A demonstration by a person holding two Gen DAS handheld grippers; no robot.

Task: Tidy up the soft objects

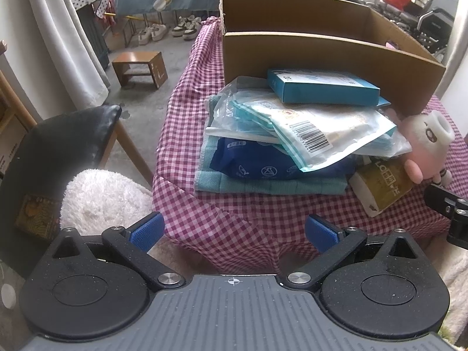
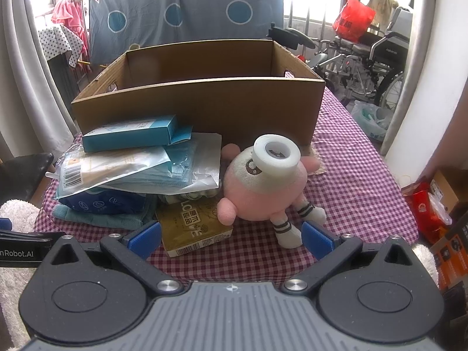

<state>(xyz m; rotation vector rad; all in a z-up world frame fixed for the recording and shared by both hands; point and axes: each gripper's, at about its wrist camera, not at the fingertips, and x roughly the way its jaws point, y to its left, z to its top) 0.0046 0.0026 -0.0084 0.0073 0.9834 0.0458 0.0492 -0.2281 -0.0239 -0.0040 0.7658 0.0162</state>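
Observation:
A pink plush toy (image 2: 263, 193) with a white roll of tape (image 2: 276, 158) on its head lies on the checked tablecloth (image 2: 351, 175), in front of a cardboard box (image 2: 204, 102). Left of it is a pile: a teal carton (image 2: 131, 134) on plastic packets (image 2: 122, 169), a blue pack (image 2: 102, 203) and a teal towel (image 2: 99, 219). A gold tissue pack (image 2: 193, 228) lies in front. My right gripper (image 2: 231, 238) is open just short of the toy's feet. My left gripper (image 1: 234, 231) is open at the table's near edge, facing the pile (image 1: 292, 134). The toy (image 1: 424, 143) shows at the right.
A black chair (image 1: 67, 140) with a white fluffy cushion (image 1: 99, 199) stands left of the table. A small wooden stool (image 1: 140, 67) and shoes (image 1: 169, 29) are on the floor beyond. A wheelchair (image 2: 374, 58) and a red bag (image 2: 352, 20) stand at the back right.

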